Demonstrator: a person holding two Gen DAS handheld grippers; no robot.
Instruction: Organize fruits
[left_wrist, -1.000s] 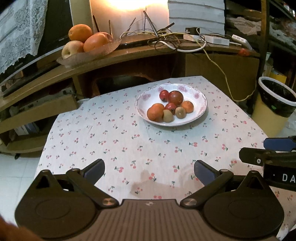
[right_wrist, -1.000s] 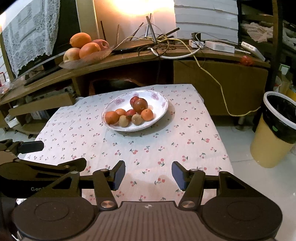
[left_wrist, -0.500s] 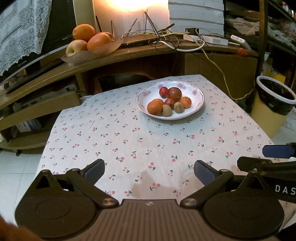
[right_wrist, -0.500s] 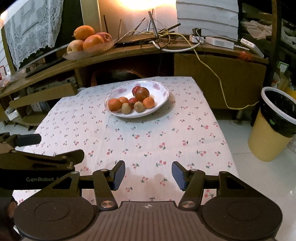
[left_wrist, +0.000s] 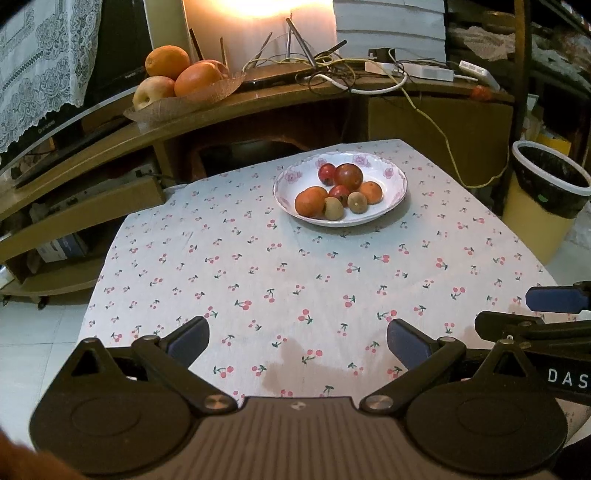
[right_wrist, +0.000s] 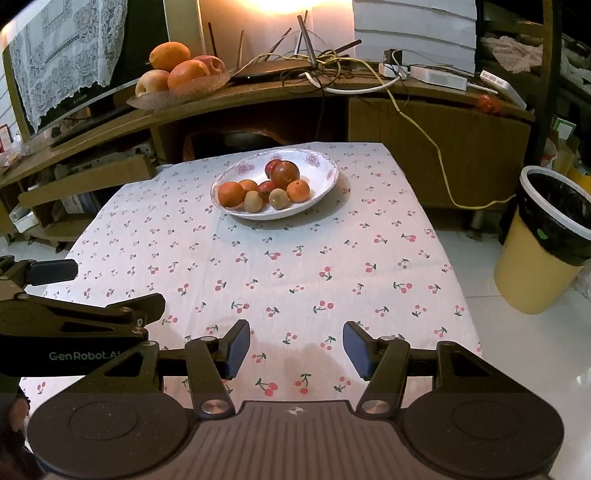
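Both empty: left gripper wide, right gripper narrower. Plate of fruit at 12 o'clock; approach from above, pick an edge orange.

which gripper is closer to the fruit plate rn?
Roughly equal, right perhaps slightly. Left gripper sits back from the plate, which lies ahead-right; right gripper sees it ahead-left. Both open, empty.

Black left gripper, blue finger pads, silver screws, ribbed grey body, white "GenRobot" lettering
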